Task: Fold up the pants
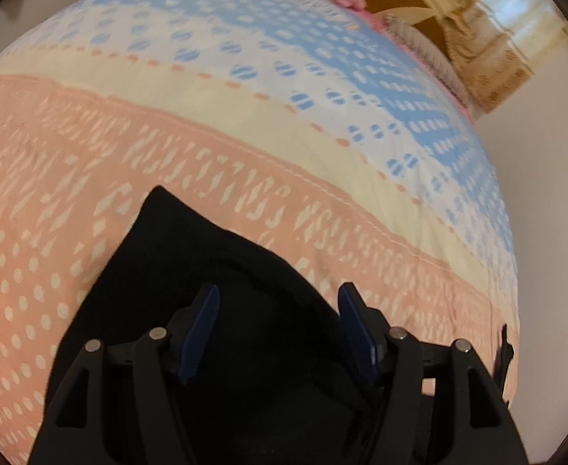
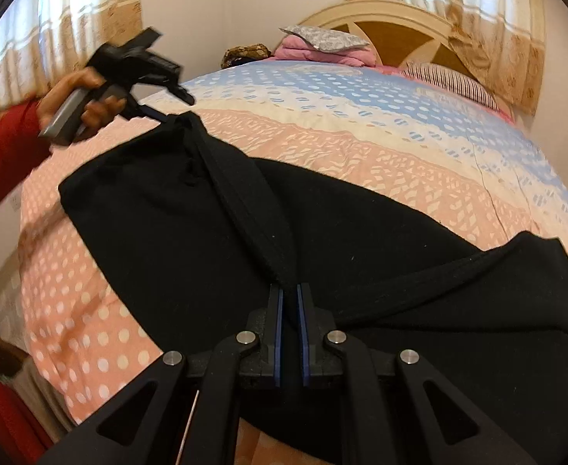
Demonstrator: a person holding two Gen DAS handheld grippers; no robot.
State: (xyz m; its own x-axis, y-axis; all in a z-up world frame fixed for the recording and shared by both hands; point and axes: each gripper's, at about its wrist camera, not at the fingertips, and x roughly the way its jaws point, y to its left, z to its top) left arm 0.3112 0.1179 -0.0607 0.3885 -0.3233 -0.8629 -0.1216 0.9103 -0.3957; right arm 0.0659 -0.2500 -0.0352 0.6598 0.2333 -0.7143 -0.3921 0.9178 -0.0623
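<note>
Black pants (image 2: pixel 191 224) lie spread on a bed quilt (image 2: pixel 381 147) with pink, cream and blue bands. My right gripper (image 2: pixel 288 290) is shut on the pants' thick band, which runs taut up and left from it. My left gripper (image 2: pixel 167 116), seen in the right wrist view, touches the pants' far corner and lifts it. In the left wrist view my left gripper (image 1: pixel 278 294) has its blue pads (image 1: pixel 202 321) wide apart over the black pants (image 1: pixel 206 271); no cloth shows between them.
Pink folded bedding (image 2: pixel 315 52), a grey pillow (image 2: pixel 322 37) and a striped pillow (image 2: pixel 450 77) lie at the head of the bed by a cream and wood headboard (image 2: pixel 392 27). Curtains (image 2: pixel 63 19) hang on both sides. A wall runs along the bed's right edge.
</note>
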